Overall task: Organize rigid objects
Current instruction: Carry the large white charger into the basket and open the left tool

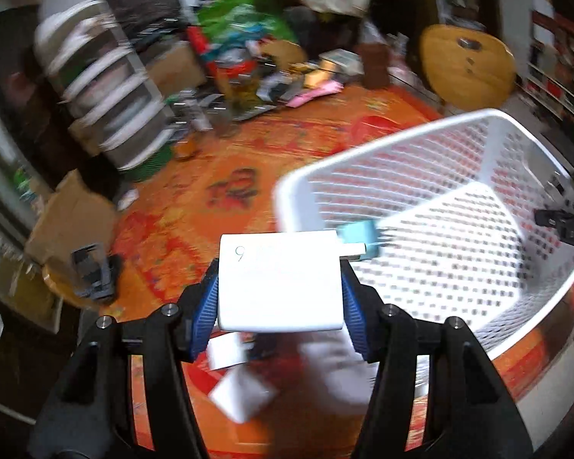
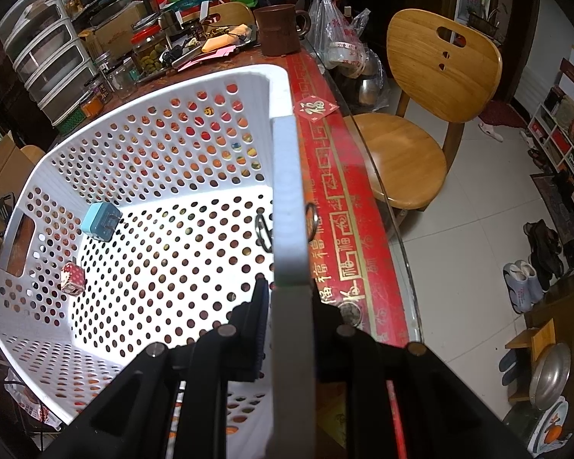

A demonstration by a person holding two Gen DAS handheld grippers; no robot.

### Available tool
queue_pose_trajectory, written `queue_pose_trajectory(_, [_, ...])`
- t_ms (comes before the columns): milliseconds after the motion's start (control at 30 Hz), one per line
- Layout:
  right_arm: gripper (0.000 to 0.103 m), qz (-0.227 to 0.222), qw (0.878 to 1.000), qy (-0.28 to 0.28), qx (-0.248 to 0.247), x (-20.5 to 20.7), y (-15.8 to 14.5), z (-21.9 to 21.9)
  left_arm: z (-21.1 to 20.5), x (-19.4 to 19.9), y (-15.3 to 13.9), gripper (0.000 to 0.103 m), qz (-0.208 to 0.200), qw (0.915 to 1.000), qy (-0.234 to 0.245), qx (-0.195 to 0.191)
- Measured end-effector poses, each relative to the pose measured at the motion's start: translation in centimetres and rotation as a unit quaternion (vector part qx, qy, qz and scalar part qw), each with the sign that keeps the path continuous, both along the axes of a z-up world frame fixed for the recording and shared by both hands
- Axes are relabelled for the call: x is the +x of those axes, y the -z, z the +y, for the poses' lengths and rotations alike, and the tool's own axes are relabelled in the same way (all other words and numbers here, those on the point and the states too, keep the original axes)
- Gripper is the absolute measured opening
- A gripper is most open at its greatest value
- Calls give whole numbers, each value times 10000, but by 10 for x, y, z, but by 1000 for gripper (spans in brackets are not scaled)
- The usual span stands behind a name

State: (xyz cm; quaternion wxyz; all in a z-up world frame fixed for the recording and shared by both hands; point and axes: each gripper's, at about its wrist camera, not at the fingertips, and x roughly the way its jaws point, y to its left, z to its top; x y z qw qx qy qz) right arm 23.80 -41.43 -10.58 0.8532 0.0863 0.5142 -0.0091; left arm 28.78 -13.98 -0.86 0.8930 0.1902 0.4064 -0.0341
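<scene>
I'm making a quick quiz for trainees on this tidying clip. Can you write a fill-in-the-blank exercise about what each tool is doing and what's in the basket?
1. The left tool grips a white ____ between its blue pads.
2. The right tool is clamped on the basket's ____.
3. Inside the basket, the charger is coloured ____.
4. Beside the table stands a wooden ____.

Missing words: box; rim; blue; chair
</scene>
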Motion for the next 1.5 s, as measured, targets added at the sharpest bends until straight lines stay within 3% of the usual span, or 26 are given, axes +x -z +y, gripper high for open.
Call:
queue_pose_trajectory(200, [16, 1, 10000, -12, 0, 0, 0, 0, -60, 20, 32, 55, 709, 9963, 483, 73])
queue_pose_trajectory(467, [16, -2, 10000, -20, 18, 1, 0, 1, -89, 40, 65, 55, 1278, 9889, 736, 163])
queue_pose_trajectory(667, [16, -6, 10000, -26, 19, 1, 0, 2, -86, 50, 85, 54, 1525, 9858, 669, 231])
queue_pose_trajectory(1000, [16, 1, 10000, -27, 10, 1, 0, 2, -84, 53, 90, 55, 1608, 9846, 625, 285])
queue_pose_trajectory(1100, [16, 3, 10000, -24, 11, 1, 0, 2, -84, 51, 88, 59, 1539, 9852, 671, 333])
queue_pose_trajectory(1200, [16, 10, 10000, -26, 11, 1, 0, 2, -84, 48, 81, 78, 1312, 9878, 690, 470])
queue_pose_trajectory(1300, [16, 7, 10000, -36, -17, 0, 0, 3, -75, 45, 66, 80, 1229, 9899, 674, 219])
queue_pose_trajectory(1500, [16, -2, 10000, 0, -24, -1, 0, 3, -23, 13, -10, 81, 496, 9955, 683, -430])
